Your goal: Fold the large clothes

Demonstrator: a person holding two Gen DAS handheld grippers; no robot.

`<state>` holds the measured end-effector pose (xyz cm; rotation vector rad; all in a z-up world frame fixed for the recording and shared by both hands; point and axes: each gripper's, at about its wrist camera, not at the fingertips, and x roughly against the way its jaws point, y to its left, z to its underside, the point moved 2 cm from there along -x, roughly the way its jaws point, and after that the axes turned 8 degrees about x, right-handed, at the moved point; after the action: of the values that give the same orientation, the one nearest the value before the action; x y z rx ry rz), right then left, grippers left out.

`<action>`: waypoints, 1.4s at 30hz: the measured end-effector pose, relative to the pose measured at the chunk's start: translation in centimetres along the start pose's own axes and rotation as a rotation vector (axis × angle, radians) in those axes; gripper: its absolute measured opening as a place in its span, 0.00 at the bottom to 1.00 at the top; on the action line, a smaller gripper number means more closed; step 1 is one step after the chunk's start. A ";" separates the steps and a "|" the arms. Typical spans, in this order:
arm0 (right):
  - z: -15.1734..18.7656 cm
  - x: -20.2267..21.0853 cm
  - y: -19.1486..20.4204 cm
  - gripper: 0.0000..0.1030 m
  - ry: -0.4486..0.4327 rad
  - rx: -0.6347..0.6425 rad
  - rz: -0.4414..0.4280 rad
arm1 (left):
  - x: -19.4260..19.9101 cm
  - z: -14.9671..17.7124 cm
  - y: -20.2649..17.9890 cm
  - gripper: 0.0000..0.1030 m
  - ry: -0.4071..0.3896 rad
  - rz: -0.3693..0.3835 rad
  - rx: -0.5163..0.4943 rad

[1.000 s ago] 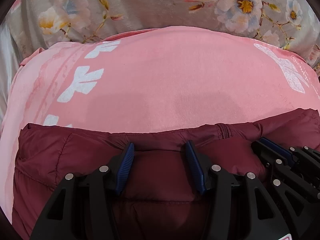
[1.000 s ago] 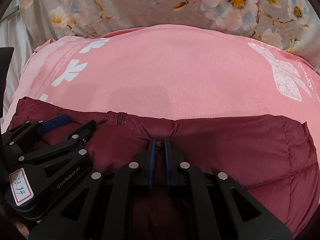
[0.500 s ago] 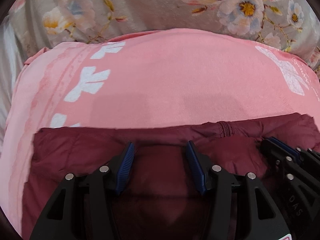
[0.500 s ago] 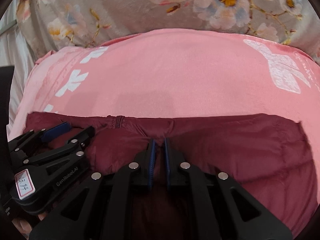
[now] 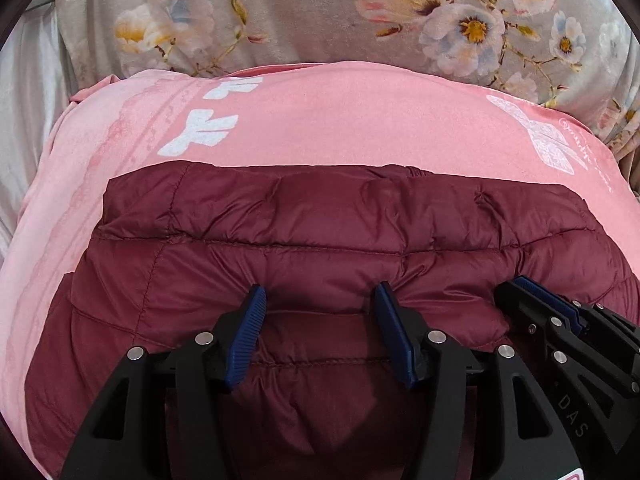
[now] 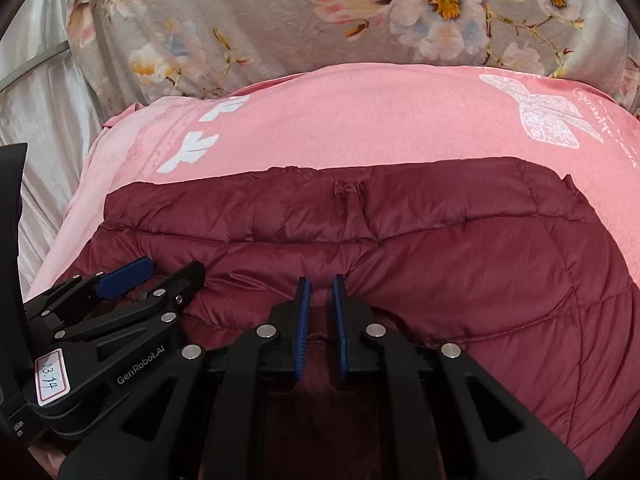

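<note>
In the left wrist view, the maroon quilted jacket lies on a pink blanket spread over the bed, with a floral cover beyond it. The left tongs stand apart, and their jaws have just been opening further; padded fabric bulges between the blue pads, which touch it at the sides without visibly pinching. The right tongs show at the right edge, lying on the same fold.

In the right wrist view, the right tongs are nearly together, clamped on a narrow pinch of the jacket, directly ahead of the camera. The left tongs rest just beside, to the left.

Judgement: a fold is being laid over the garment. The next move calls for release by both tongs, then withdrawal without dragging the slippery shell out of line.
</note>
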<state>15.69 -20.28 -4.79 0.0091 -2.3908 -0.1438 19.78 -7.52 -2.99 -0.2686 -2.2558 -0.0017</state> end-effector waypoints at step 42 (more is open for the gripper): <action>1.1 1.6 0.5 0.13 0.011 0.003 0.025 | 1.8 1.2 1.7 0.63 -0.006 -0.012 0.046</action>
<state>13.82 -19.74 -4.49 -0.0181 -2.3791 -0.1283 18.07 -5.45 -2.51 -0.2303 -2.2604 0.0448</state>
